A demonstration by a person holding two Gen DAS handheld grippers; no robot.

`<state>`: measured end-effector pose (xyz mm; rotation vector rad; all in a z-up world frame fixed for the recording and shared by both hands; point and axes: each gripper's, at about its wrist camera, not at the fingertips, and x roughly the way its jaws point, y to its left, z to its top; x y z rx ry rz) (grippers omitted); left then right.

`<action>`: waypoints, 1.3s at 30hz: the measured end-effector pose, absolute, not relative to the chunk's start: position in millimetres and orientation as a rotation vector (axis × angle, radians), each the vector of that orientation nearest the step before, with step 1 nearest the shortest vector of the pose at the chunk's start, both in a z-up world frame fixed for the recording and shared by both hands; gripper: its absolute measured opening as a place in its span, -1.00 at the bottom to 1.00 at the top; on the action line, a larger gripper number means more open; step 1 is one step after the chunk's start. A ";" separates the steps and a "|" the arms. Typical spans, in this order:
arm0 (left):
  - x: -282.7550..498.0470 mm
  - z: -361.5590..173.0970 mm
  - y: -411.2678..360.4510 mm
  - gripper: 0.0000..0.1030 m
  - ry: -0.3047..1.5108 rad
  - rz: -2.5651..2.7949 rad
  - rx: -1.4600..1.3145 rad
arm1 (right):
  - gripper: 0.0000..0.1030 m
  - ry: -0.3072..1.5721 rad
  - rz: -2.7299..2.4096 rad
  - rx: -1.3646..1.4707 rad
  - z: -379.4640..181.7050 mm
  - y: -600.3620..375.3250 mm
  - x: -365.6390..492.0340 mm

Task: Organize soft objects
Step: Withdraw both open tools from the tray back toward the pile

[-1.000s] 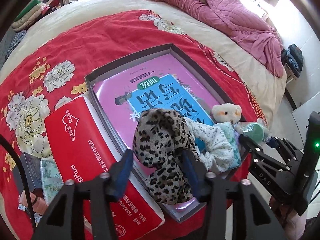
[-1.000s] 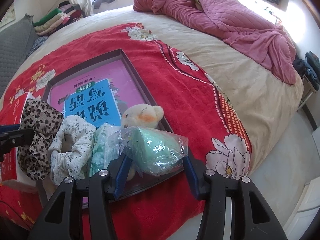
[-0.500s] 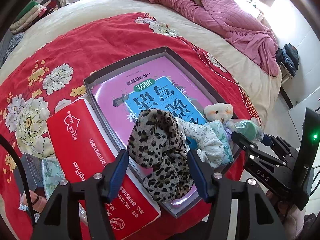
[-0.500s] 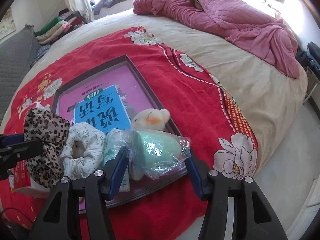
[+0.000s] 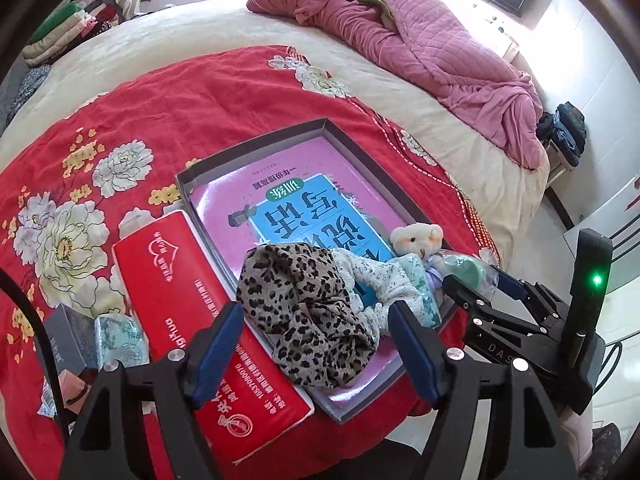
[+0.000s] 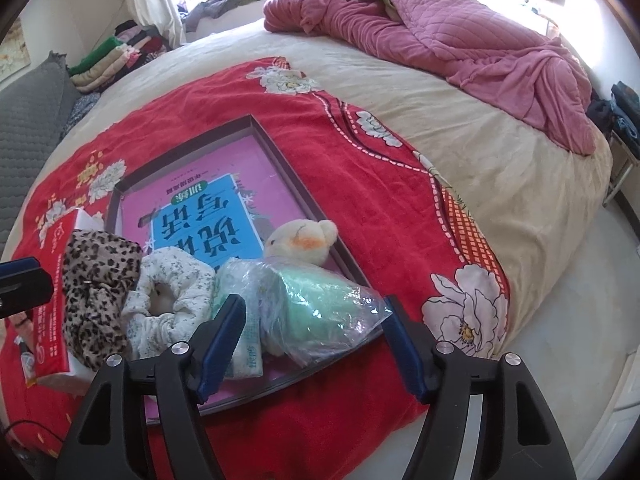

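- Soft things lie in a row along the near end of a grey tray [image 5: 256, 145] on a bed: a leopard scrunchie [image 5: 304, 312], a white floral scrunchie [image 6: 170, 300], a pale green packet [image 6: 240, 320], a bagged green item [image 6: 320, 312] and a plush bear [image 6: 302, 242].
- Tray sits on a red flowered blanket [image 6: 360, 200] and holds a pink and blue book [image 5: 296, 200] under the soft things.
- Left gripper [image 5: 316, 348] points down at the leopard scrunchie; its jaws are opening, wide, with the scrunchie between the blue pads but not pressed by them.
- Leopard scrunchie rests on the tray's near left corner, its lower end over the book.
- Right gripper [image 6: 316, 344] straddles the bagged green item; its jaws are opening, wide, the pads clear of the bag, though the right pad is just beside the bag's edge.
- Bagged item lies on the tray's near right corner, touching the bear behind it.
- Red tissue pack [image 5: 188, 304] lies just beside the tray on its left, with a small grey box [image 5: 66, 336] and another green packet [image 5: 120, 340] next to it.
- Pink quilt [image 6: 460, 40] is heaped at the far side of the bed, well apart from the tray.
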<state>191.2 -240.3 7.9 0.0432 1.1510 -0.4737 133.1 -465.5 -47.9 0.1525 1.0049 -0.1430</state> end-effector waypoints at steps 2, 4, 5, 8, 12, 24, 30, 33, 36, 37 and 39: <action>190.1 11.0 -236.1 0.44 1.144 -0.469 0.037 | 0.39 0.999 -0.146 0.146 -44.5 -464.4 132.0; 189.3 14.2 -232.1 0.44 1.136 -0.464 0.032 | 0.41 0.992 -0.147 0.143 -41.3 -463.7 131.0; 188.8 16.0 -230.0 0.44 1.133 -0.461 0.029 | 0.41 0.991 -0.150 0.142 -39.7 -463.6 130.4; 186.7 21.4 -222.7 0.44 1.123 -0.453 0.019 | 0.41 0.978 -0.150 0.142 -33.4 -462.8 128.5; 182.8 27.5 -215.0 0.44 1.110 -0.445 0.014 | 0.41 0.963 -0.151 0.139 -25.2 -461.1 125.6; 163.3 52.0 -194.9 0.46 1.054 -0.430 0.013 | 0.42 0.866 -0.104 0.099 20.8 -433.6 115.2; 152.2 63.9 -185.2 0.47 1.026 -0.424 0.010 | 0.42 0.825 -0.076 0.092 39.8 -421.0 108.1; 147.6 68.5 -179.7 0.47 1.016 -0.421 0.008 | 0.42 0.814 -0.070 0.079 46.6 -414.0 104.9; 143.5 71.7 -173.7 0.47 1.009 -0.417 0.002 | 0.43 0.802 -0.059 0.067 53.0 -407.5 102.1; 141.9 73.0 -171.4 0.47 1.005 -0.413 0.000 | 0.43 0.797 -0.055 0.061 55.4 -404.0 100.7; 139.1 75.2 -166.7 0.47 1.001 -0.409 -0.003 | 0.43 0.790 -0.050 0.054 58.9 -398.8 99.4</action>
